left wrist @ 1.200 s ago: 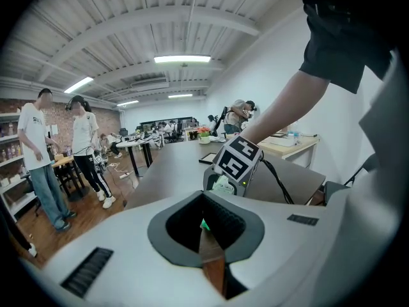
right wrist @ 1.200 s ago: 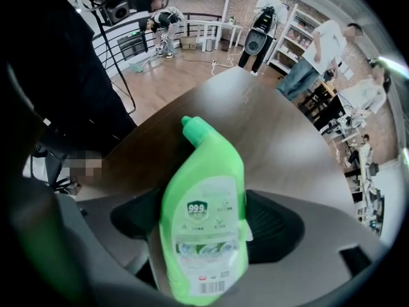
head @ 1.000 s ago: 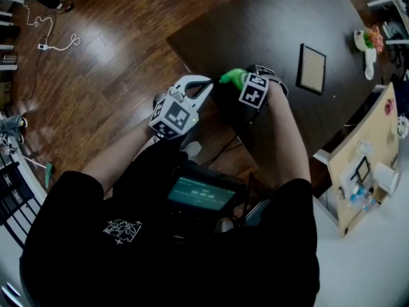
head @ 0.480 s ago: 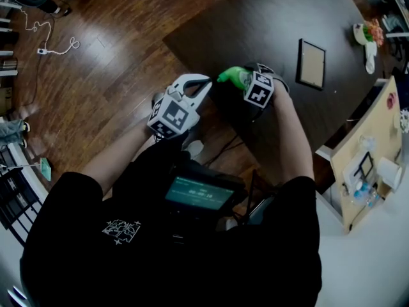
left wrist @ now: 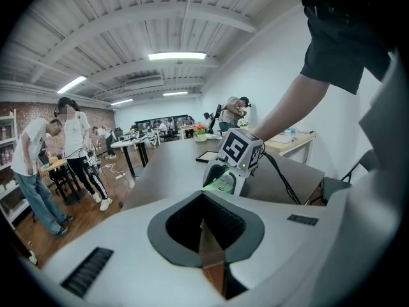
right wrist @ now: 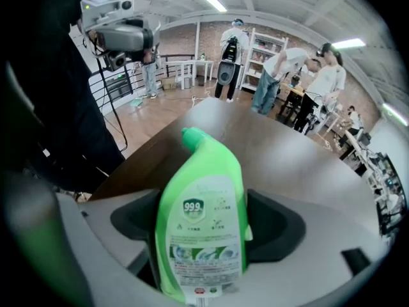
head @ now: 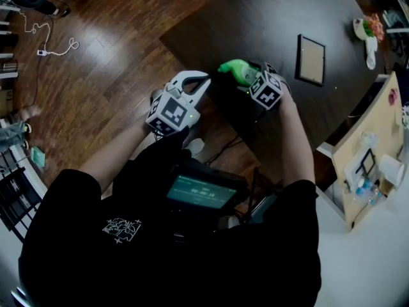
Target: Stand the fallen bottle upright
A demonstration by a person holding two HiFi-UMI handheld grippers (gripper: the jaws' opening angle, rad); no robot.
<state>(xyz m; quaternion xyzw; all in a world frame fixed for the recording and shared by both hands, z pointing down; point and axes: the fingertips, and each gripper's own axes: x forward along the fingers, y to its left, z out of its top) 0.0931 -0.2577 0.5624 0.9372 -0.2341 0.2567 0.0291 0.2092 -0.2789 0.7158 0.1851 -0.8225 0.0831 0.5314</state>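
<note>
At the near corner of the table (head: 275, 18), the bottle (head: 235, 70) sits between the jaws of the right gripper (head: 248, 78). In the head view its neck points to ten o'clock and its base faces the person. The left gripper (head: 202, 83) hangs just beside it at eight o'clock, by the table's edge, with nothing between its jaws. A picture frame (head: 311, 59) lies flat on the table at three o'clock from the bottle, well apart. A potted plant (head: 365, 38) stands beyond the frame at two o'clock, near the far edge. A side counter (head: 370, 152) lies at four o'clock. A cable (head: 57, 43) trails on the floor (head: 108, 75) at nine o'clock.
</note>
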